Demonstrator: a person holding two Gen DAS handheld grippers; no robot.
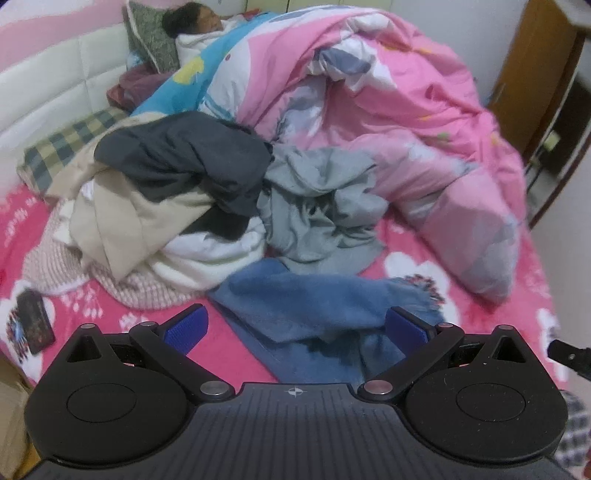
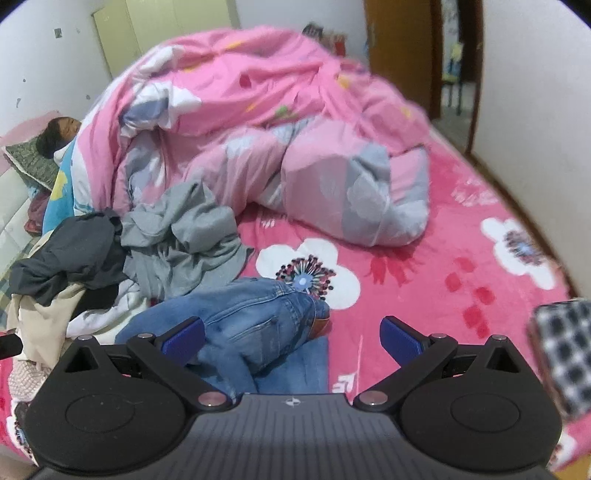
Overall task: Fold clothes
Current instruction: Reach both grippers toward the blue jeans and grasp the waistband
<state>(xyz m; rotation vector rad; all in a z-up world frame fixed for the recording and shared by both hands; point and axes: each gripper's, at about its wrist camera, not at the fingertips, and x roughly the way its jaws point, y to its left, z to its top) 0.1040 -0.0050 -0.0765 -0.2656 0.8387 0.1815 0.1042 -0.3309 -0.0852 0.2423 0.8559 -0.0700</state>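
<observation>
A pair of blue jeans point(image 1: 317, 317) lies crumpled on the pink flowered bedsheet point(image 1: 413, 251) right in front of both grippers; the right wrist view shows their back pocket point(image 2: 255, 328). My left gripper point(image 1: 295, 326) is open and hovers just above the jeans, nothing between its blue pads point(image 1: 184, 326). My right gripper point(image 2: 291, 339) is also open over the jeans' waist end. Behind the jeans lies a heap of unfolded clothes: a grey garment point(image 1: 317, 210), a dark charcoal one point(image 1: 184, 155), a beige one point(image 1: 122, 221) and a white one point(image 1: 207, 258).
A big pink quilt point(image 1: 406, 110) is bunched across the far half of the bed. A person point(image 1: 195, 20) lies asleep at the headboard under a blue blanket. A dark phone-like object point(image 1: 35, 321) rests at the left. A black-and-white checked item point(image 2: 565, 350) sits at the right edge. A wooden door point(image 2: 399, 48) stands beyond.
</observation>
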